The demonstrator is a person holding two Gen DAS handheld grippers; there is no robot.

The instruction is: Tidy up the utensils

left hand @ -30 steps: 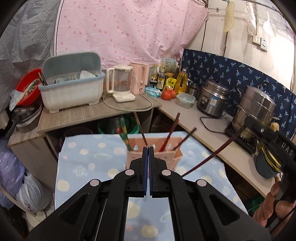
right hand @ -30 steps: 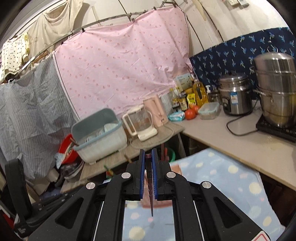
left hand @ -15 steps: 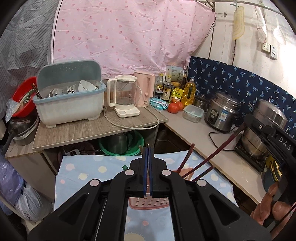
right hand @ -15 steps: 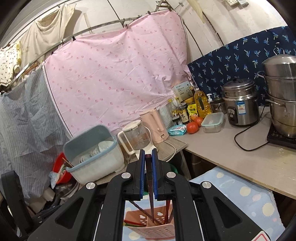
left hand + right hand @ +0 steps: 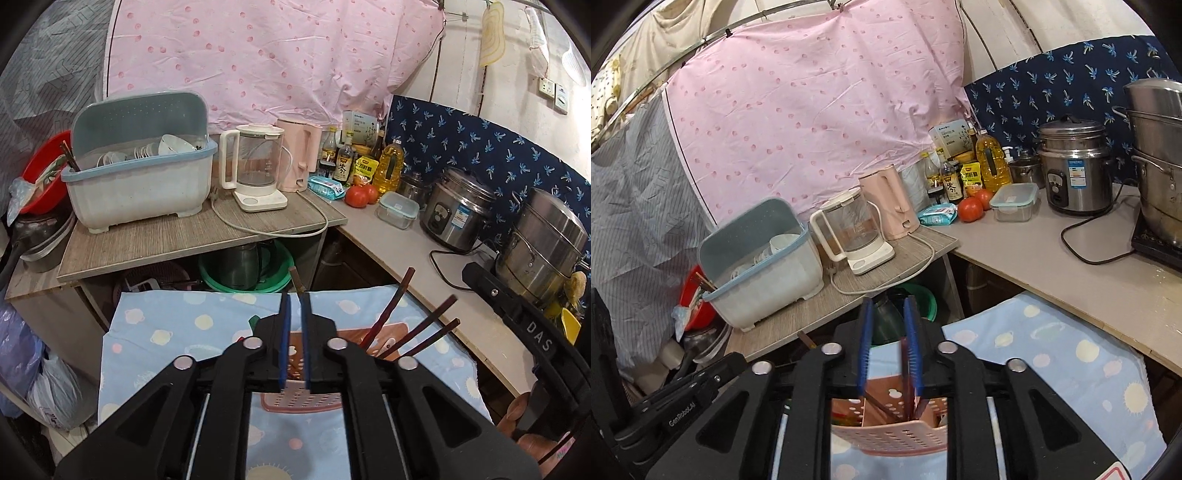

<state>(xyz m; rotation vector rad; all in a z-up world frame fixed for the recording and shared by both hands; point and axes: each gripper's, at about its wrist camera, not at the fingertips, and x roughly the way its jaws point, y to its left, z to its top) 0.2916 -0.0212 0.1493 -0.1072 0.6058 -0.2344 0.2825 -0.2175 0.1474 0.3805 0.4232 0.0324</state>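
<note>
A pink perforated utensil holder (image 5: 301,400) stands on the blue patterned cloth (image 5: 166,328), just below both grippers. Several dark red chopsticks (image 5: 417,332) lean out of it to the right. My left gripper (image 5: 294,306) hovers over the holder with its jaws slightly apart and a chopstick tip (image 5: 296,278) poking up beside them. My right gripper (image 5: 889,314) is open above the same holder (image 5: 890,435), and a dark red chopstick (image 5: 907,369) stands in the holder along its right finger.
A wooden shelf (image 5: 177,240) behind holds a dish rack (image 5: 140,173), a glass kettle (image 5: 258,173) and a pink kettle. The counter (image 5: 399,251) at right holds bottles, tomatoes, a rice cooker (image 5: 458,210) and a steel pot. A green basin (image 5: 251,266) sits under the shelf.
My right gripper has opened and let go of the chopstick, which now stands in the holder. My left gripper's jaws have parted a little. Both grippers have come closer over the holder.
</note>
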